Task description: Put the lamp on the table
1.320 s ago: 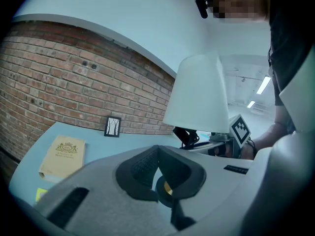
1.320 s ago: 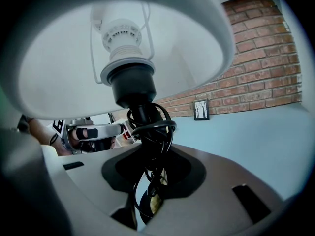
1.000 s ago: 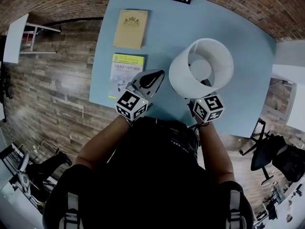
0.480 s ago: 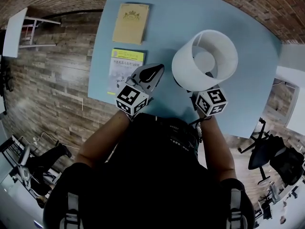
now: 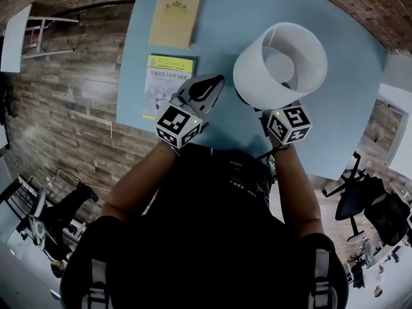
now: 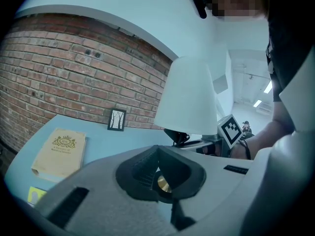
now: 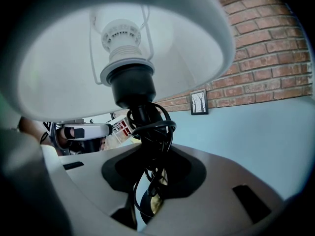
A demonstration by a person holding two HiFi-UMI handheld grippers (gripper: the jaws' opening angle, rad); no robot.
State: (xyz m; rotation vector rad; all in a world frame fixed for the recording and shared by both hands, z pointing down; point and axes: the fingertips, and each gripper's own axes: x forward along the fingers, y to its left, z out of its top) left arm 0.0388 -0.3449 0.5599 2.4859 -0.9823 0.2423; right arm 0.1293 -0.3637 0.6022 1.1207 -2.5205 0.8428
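The lamp (image 5: 280, 63) has a white shade and a black stem with its cord wound round it. It hangs upright over the near right part of the blue table (image 5: 238, 18). My right gripper (image 5: 267, 111) is shut on the lamp stem (image 7: 140, 112) below the shade, and the cord trails down between the jaws of the right gripper (image 7: 150, 181). My left gripper (image 5: 209, 85) is shut with nothing in it and hovers over the near table edge, left of the lamp. In the left gripper view, the left gripper (image 6: 165, 181) looks past the lamp (image 6: 187, 102) at its right.
A tan book (image 5: 175, 19) and a yellow-green booklet (image 5: 166, 85) lie on the table's left side. A small framed picture (image 6: 117, 119) leans on the brick wall at the back edge. Office chairs (image 5: 360, 201) stand on the wood floor at the right.
The lamp and my right gripper have edged a little farther over the table. The left gripper has hardly moved. The head view has shifted slightly.
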